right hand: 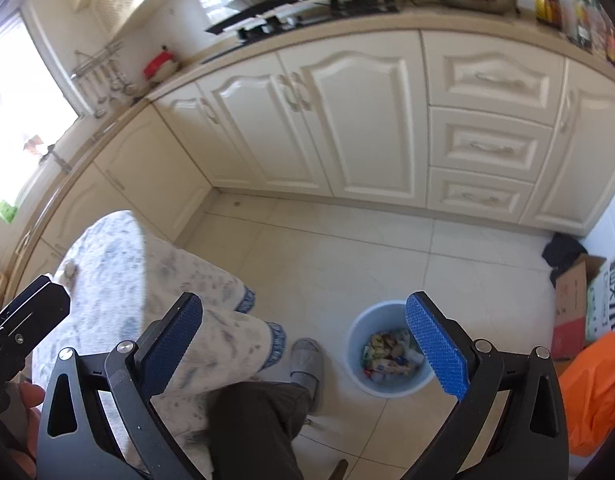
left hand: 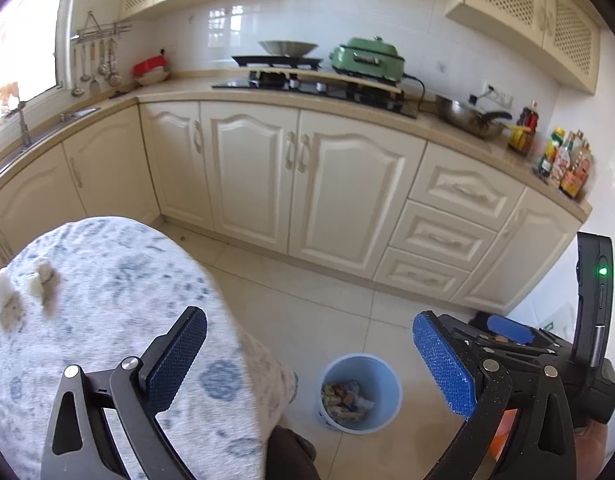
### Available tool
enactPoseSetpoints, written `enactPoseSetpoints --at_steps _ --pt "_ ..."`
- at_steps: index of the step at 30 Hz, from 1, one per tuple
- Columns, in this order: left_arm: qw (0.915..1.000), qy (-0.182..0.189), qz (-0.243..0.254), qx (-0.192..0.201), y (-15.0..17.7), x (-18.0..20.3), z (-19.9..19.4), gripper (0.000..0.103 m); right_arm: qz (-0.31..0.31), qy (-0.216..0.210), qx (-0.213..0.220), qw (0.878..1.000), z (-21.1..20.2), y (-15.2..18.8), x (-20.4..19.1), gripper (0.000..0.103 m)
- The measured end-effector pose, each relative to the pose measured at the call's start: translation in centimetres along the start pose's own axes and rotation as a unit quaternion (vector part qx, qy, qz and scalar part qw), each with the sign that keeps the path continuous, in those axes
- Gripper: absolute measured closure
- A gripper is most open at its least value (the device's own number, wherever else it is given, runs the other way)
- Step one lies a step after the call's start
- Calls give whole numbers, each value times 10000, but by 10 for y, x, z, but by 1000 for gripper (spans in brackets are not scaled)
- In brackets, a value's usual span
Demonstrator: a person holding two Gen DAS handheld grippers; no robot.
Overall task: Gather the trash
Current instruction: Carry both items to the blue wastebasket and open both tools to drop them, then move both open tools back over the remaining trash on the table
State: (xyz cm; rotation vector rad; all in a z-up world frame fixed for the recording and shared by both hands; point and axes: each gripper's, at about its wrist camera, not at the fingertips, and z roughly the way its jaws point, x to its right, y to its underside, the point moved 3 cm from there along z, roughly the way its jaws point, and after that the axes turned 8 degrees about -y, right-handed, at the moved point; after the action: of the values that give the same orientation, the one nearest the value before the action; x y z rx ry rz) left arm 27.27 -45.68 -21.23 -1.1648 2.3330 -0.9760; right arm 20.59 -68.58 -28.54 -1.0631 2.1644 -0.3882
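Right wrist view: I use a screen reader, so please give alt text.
The open right gripper hangs empty above a tiled floor, with a blue bin of wrappers below. Cream cabinets line the far side.

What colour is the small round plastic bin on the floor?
Light blue; the small round plastic bin shows best in the right wrist view.
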Motion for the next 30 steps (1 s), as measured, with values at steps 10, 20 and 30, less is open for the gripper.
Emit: enactPoseSetpoints --at_steps 10,20,30 --pt "9955 -424 -588 604 35 -86 -109 1 -774 -494 155 9957 -13 -6 -102 0" --pt "9819 -1027 -1237 997 83 -159 -201 1 -1639 -1087 208 9803 -16 9 -215 0" --pt "9656 -1513 -1705 1248 111 -206 -259 1 -2349 -1459 333 9604 -23 26 -304 0"
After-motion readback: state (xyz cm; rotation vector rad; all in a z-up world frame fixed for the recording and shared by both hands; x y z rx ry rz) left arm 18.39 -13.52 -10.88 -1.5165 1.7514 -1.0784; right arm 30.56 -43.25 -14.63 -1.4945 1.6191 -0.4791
